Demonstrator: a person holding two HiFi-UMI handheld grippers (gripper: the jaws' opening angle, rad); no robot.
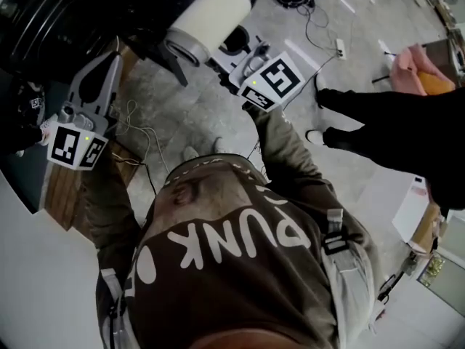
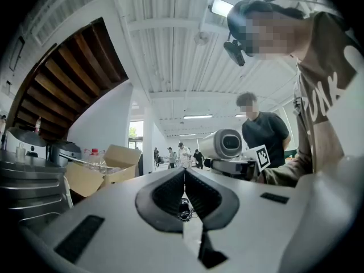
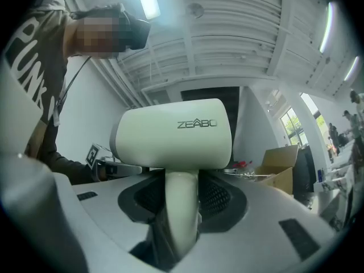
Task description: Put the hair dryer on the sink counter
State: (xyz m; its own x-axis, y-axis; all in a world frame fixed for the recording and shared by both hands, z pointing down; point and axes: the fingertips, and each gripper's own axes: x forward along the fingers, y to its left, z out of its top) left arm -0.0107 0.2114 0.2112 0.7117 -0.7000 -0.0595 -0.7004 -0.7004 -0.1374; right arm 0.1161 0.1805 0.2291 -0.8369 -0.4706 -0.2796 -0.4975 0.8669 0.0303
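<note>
The white hair dryer is up in the air ahead of the person's chest, its grey end turned toward the left. My right gripper is shut on its handle. In the right gripper view the handle stands upright between the dark pads, with the body just above them. My left gripper is out at the left with its jaws shut and nothing in them. From the left gripper view the hair dryer shows end-on at the right. No sink counter can be made out.
A wooden cabinet edge and dark equipment lie at the left. Cables run over the concrete floor. Another person in black stands close at the right. A cardboard box and steel pots sit beyond the left gripper.
</note>
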